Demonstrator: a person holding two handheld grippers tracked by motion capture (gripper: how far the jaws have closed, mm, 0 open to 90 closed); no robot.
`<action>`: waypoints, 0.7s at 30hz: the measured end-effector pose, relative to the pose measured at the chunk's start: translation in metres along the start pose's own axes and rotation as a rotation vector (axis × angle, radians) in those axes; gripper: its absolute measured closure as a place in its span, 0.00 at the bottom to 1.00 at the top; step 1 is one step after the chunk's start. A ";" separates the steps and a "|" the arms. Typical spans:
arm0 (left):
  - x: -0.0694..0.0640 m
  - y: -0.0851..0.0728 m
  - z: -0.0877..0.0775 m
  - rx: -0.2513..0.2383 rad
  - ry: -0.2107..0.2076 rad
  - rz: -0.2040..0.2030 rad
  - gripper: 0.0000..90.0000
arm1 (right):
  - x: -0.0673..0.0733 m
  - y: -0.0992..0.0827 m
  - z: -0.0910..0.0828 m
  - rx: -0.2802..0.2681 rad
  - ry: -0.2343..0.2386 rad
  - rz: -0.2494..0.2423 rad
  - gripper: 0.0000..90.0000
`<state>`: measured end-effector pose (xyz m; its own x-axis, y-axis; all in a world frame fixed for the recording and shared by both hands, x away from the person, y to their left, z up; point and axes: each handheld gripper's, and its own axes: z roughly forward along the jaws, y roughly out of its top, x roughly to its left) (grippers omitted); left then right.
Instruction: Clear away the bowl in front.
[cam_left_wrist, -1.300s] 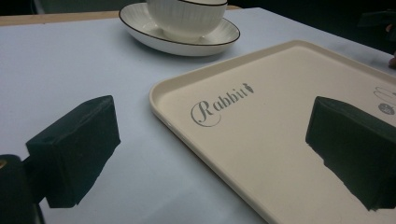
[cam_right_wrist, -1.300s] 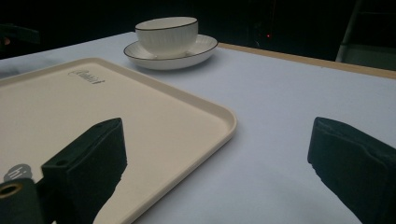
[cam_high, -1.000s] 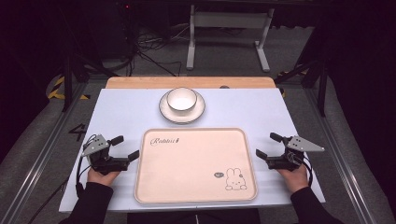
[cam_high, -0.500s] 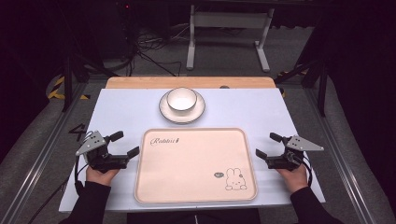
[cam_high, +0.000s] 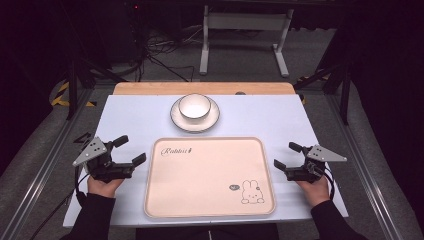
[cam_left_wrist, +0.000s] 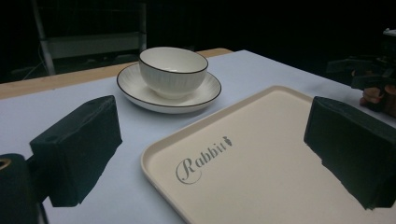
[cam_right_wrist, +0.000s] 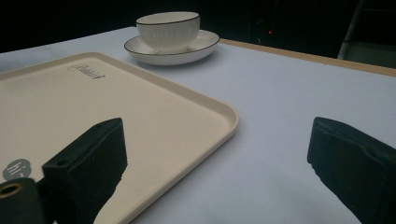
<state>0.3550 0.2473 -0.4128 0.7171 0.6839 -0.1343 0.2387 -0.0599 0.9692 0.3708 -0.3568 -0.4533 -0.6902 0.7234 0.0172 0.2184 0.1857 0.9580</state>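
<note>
Both grippers rest with jaws apart and empty, the left gripper (cam_high: 129, 150) and right gripper (cam_high: 288, 155) flanking the tray (cam_high: 209, 176), likely readying for the bowl (cam_high: 194, 106) on its saucer (cam_high: 195, 119) at the far tabletop (cam_high: 280, 120).

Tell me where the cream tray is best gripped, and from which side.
Probably the tray is best taken by its raised rim at the two short sides, each gripper coming in from its own side. The left gripper and right gripper, jaws open, already flank those edges, and the rim's upturned lip offers a hold.
</note>
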 end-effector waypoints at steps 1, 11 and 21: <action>0.000 0.002 0.000 -0.002 -0.003 0.004 0.05 | 0.000 0.000 0.000 0.000 0.001 0.000 0.06; -0.003 0.013 0.002 -0.008 -0.012 0.016 0.03 | 0.000 0.000 0.000 0.001 -0.001 0.000 0.06; 0.001 0.021 0.001 -0.011 -0.011 0.003 0.03 | 0.000 0.000 0.000 0.002 -0.001 0.002 0.06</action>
<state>0.3608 0.2461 -0.3925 0.7246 0.6760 -0.1339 0.2295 -0.0535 0.9718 0.3712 -0.3571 -0.4533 -0.6893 0.7242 0.0192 0.2216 0.1856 0.9573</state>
